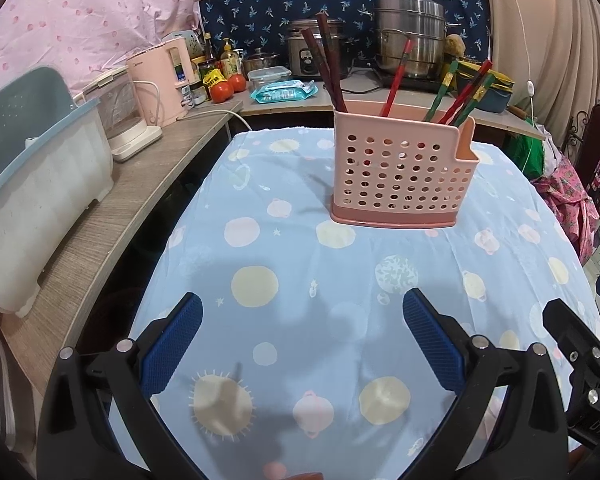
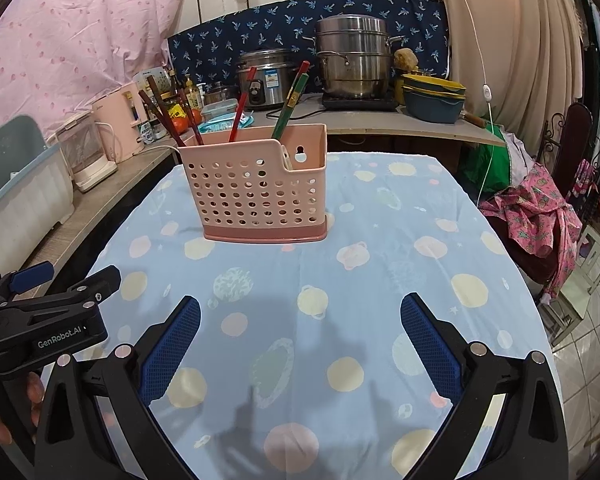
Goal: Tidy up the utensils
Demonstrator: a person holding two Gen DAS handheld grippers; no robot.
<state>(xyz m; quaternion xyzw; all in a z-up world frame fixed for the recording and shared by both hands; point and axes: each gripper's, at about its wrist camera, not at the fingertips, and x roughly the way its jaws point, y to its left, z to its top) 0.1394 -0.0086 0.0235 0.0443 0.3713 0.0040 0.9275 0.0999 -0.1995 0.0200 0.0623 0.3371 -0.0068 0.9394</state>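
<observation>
Over the near edge of the cloth-covered counter [image 1: 300, 240] both tongs were held spread wide and empty, the left tongs [image 1: 300, 336] and right tongs [image 2: 300, 336] side by side. Well ahead of them, the pink perforated holder [image 1: 400, 176] was seen standing upright, with chopsticks [image 1: 396, 76] leaning inside it.

Chopsticks' [image 1: 332, 76] lower ends inside holder [image 1: 400, 176]
</observation>
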